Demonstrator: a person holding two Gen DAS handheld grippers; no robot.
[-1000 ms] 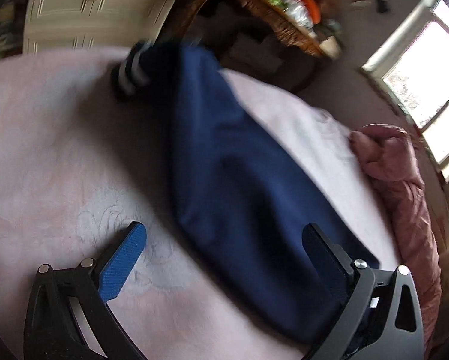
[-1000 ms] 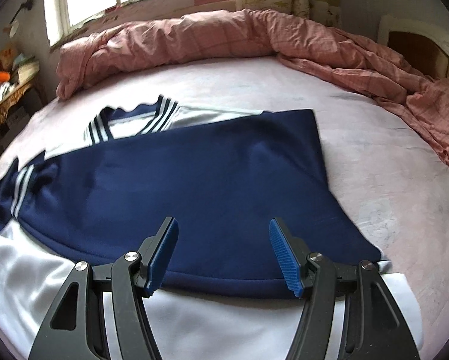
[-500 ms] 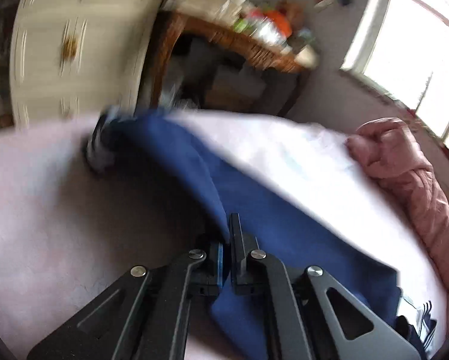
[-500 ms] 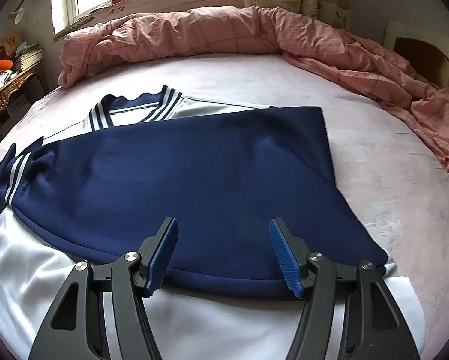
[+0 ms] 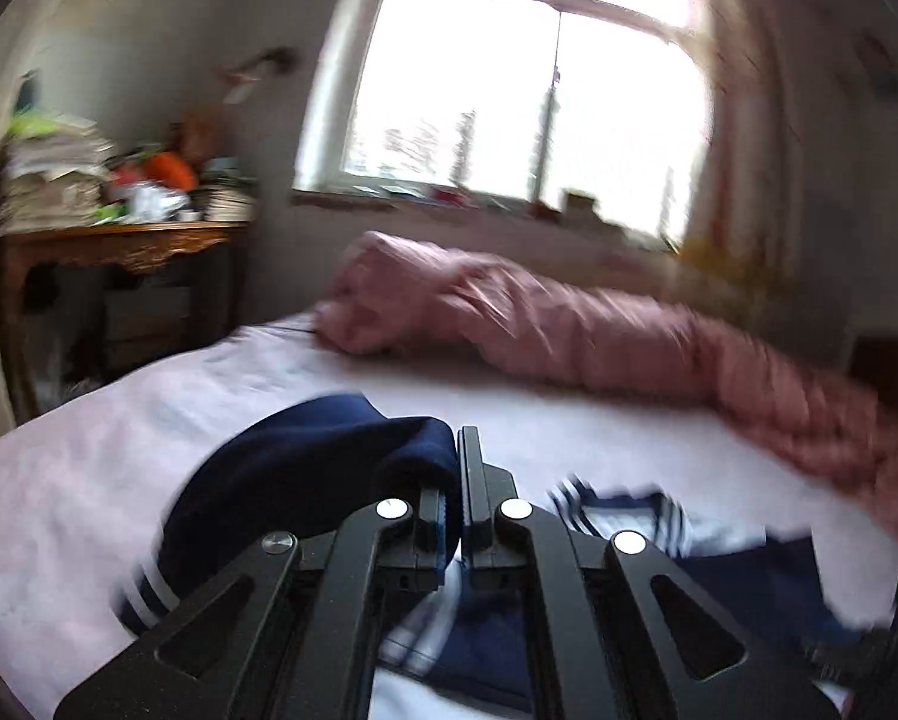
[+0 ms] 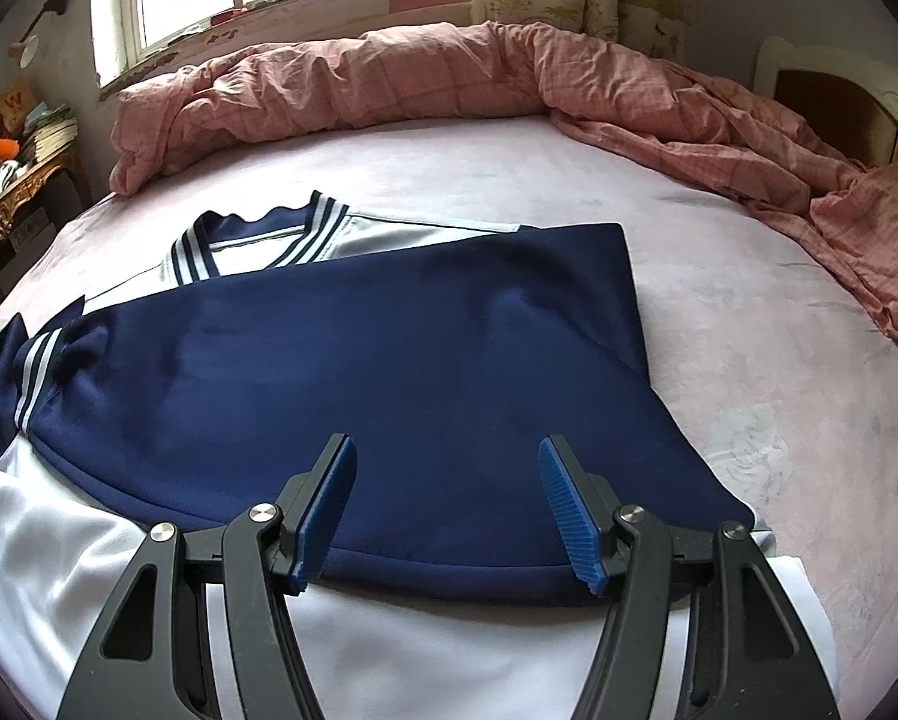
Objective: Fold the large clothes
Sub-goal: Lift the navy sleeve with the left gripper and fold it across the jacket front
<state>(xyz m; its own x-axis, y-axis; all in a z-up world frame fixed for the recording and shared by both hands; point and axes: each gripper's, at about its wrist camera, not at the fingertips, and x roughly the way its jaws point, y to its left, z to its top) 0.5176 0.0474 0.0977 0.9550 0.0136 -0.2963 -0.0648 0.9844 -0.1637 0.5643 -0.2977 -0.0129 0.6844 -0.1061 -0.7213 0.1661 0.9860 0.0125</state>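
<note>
since a second ago the left gripper (image 5: 456, 483) has snapped closed on the navy sleeve (image 5: 305, 480) and swung up off the bed (image 5: 71, 480), so the sleeve now drapes over its left finger with the striped cuff (image 5: 143, 597) dangling below. right gripper (image 6: 446, 510) hasn't budged, jaws partly apart over the jersey (image 6: 359, 372), gripping nothing. pink quilt (image 6: 449, 78) is bunched up beyond it.

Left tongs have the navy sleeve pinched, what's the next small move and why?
Probably carry the navy sleeve across and lay it on the jacket body. The left tongs are shut on it, lifted off the bed, while the other sleeve already lies folded over and the right tongs hover open.
</note>
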